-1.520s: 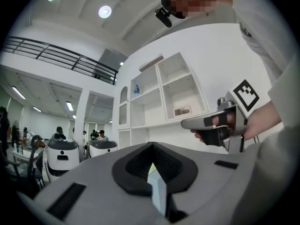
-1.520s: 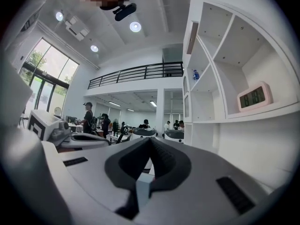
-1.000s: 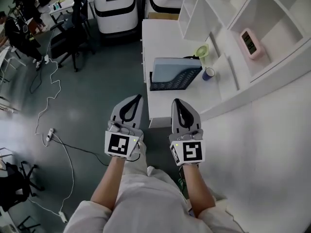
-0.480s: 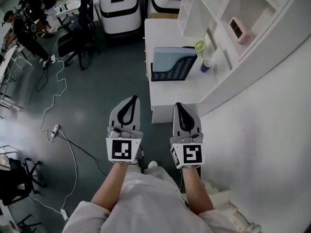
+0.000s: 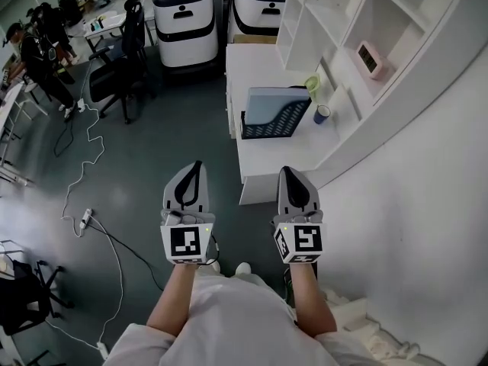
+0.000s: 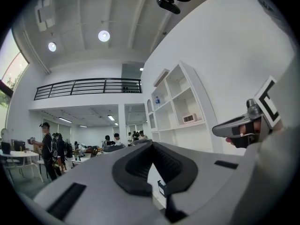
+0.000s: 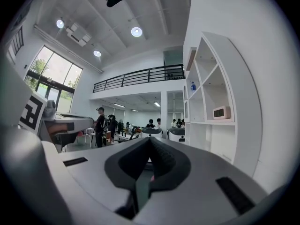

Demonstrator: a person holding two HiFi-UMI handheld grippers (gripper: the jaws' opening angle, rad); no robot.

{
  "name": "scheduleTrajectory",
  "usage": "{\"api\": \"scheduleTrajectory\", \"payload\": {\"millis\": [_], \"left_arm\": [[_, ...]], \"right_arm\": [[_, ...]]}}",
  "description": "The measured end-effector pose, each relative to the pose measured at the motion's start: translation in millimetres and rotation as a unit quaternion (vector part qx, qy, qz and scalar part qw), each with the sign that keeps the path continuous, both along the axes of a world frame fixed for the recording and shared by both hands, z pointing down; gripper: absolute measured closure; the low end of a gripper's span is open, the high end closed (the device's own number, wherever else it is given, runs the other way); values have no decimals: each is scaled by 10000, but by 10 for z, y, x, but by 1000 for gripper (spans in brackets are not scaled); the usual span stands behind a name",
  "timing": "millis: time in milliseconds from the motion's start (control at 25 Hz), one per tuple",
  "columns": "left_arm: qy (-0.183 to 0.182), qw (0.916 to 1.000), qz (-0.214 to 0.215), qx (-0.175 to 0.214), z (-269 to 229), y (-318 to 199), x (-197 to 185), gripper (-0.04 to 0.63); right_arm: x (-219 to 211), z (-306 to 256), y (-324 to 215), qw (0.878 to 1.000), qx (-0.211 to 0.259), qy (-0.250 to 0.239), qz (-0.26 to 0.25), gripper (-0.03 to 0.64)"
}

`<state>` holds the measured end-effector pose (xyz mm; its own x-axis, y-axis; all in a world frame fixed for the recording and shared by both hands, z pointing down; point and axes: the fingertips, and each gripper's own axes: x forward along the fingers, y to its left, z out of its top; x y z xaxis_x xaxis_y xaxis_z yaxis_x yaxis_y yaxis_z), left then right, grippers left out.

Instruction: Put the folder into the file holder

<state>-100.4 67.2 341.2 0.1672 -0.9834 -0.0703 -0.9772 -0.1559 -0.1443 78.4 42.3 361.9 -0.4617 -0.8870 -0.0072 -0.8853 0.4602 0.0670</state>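
Note:
A dark blue mesh file holder (image 5: 284,123) stands on the white desk (image 5: 282,155), with a light blue folder (image 5: 271,99) upright inside it. Both grippers hang over the grey floor, short of the desk's near edge and well apart from the holder. My left gripper (image 5: 196,165) is shut with nothing in it; its closed jaws fill the left gripper view (image 6: 151,145). My right gripper (image 5: 285,171) is also shut and empty, as the right gripper view (image 7: 150,140) shows. A sliver of the file holder (image 6: 161,188) peeks below the left jaws.
On the desk, a green cup (image 5: 311,85) and a blue mug (image 5: 322,114) stand beside the holder. A white shelf unit (image 5: 358,21) carries a pink clock (image 5: 370,59). Two white machines (image 5: 181,12) stand behind the desk. Office chairs (image 5: 114,78), floor cables (image 5: 84,213) and people (image 5: 34,48) are at left.
Both grippers have drawn back from the desk, so the holder now lies farther ahead. The left gripper has drifted left, widening the gap between the two. Both stayed shut.

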Motion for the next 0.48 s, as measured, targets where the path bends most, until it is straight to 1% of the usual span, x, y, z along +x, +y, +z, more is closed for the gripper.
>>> {"api": "scheduleTrajectory", "payload": {"millis": [200,320,480], "left_arm": [[61,9999,29,-123,86,65,-340,607],[148,9996,111,-224,168,61,-424,607],[259,9991,44,-340,213,98,-456,607]], "right_arm": [[16,57,38,9999,-17,107,105,629],[3,52,48,9998,-1,115,170,627],[-104,55,98,9998,11,159,151,627]]}}
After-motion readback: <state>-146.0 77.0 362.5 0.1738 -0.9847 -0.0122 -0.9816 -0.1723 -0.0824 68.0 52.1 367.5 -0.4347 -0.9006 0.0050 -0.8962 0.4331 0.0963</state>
